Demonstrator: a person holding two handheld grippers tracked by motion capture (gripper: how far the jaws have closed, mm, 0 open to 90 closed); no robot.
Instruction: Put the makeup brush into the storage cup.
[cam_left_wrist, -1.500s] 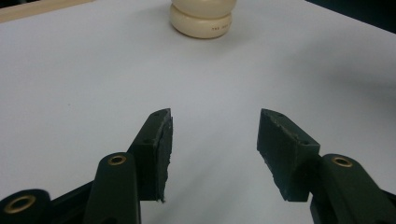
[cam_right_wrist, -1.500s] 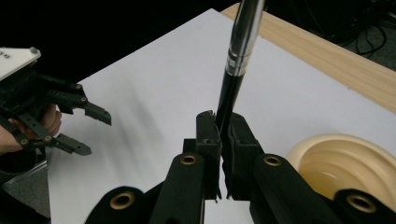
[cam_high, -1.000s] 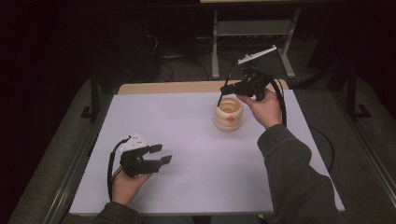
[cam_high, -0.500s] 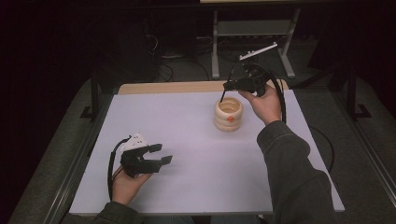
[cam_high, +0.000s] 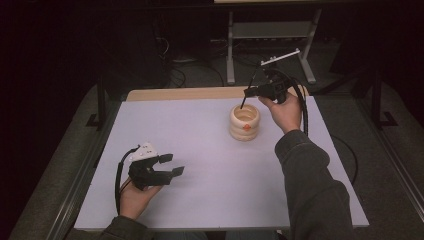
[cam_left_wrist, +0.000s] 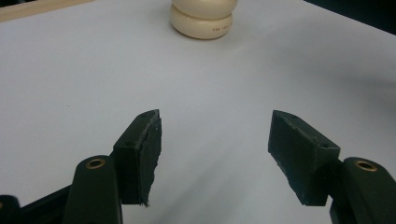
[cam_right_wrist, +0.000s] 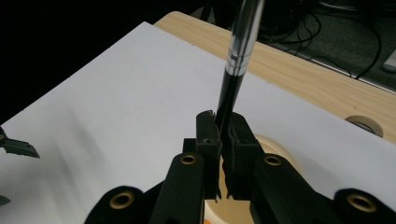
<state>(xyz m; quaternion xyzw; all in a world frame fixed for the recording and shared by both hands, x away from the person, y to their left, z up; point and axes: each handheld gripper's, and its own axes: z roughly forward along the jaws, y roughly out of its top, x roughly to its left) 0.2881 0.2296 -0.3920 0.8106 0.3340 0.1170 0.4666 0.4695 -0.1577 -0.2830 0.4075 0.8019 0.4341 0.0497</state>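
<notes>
A cream holder (cam_high: 245, 123) made of stacked rings stands on the white table (cam_high: 200, 130), right of centre. My right gripper (cam_high: 248, 93) hovers just above and behind it, shut on a black and silver pen (cam_high: 243, 103) whose tip points down at the holder's mouth. In the right gripper view the jaws (cam_right_wrist: 223, 119) clamp the pen (cam_right_wrist: 238, 46) on its black part, with the holder (cam_right_wrist: 280, 149) below. My left gripper (cam_high: 175, 165) rests at the front left; its jaws have just been opening and stand open (cam_left_wrist: 215, 135) with nothing between them, aimed at the holder (cam_left_wrist: 201, 21).
A wooden desk edge (cam_high: 185, 93) runs along the table's far side, with a round cable hole (cam_right_wrist: 366, 123) in it. Cables and a metal stand (cam_high: 270, 30) lie on the dark floor beyond. Metal rails border the table on both sides.
My right hand has shifted slightly with the pen, keeping its tip over the holder. The left hand stays in place.
</notes>
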